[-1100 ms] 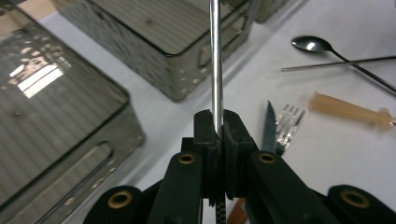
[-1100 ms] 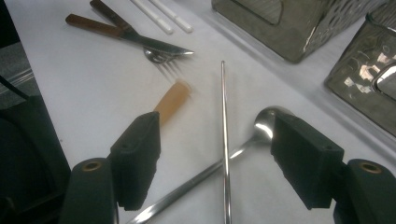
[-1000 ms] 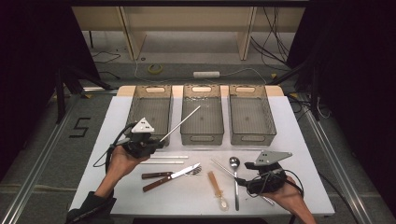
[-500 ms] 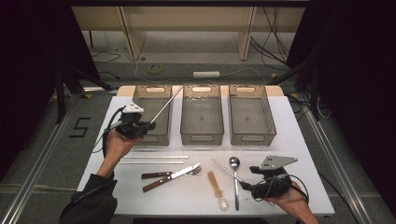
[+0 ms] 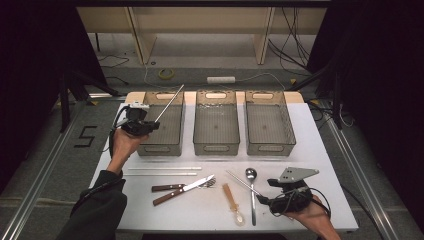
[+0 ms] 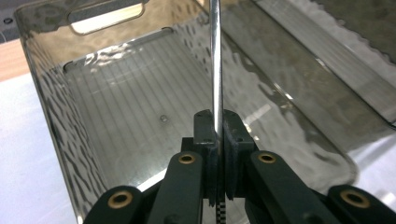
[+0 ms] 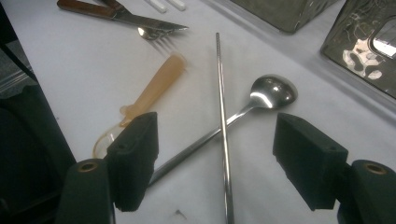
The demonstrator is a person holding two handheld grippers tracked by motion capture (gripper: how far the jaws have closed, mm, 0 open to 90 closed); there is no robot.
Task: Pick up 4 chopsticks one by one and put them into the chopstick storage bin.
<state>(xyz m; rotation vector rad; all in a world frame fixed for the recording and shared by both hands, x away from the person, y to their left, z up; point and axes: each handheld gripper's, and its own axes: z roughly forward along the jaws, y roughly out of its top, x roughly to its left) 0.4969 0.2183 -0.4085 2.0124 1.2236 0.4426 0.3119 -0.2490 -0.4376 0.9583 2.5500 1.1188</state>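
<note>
My left gripper point(image 5: 142, 125) is shut on a thin metal chopstick point(image 5: 169, 103), which slants up and away over the left clear bin point(image 5: 161, 148). In the left gripper view the chopstick point(image 6: 215, 60) rises from between the closed pads of the left gripper point(image 6: 218, 123), with the bin's ribbed wall point(image 6: 51, 93) below. My right gripper point(image 5: 265, 200) rests low at the front right, open. In the right gripper view its jaws stand wide apart around the right gripper's gap point(image 7: 219, 133), above a second metal chopstick point(image 7: 221, 107) that crosses a steel spoon point(image 7: 273, 91).
Two more clear bins, the middle bin point(image 5: 216, 145) and the right bin point(image 5: 270, 147), stand in a row. On the white table lie a pair of white chopsticks point(image 5: 162, 171), two brown-handled knives point(image 5: 182, 187) with a fork, and an amber-handled spoon point(image 5: 232, 202).
My left hand has carried the metal chopstick away from the table's middle, back and left, to above the left bin. The right gripper has stayed in place.
</note>
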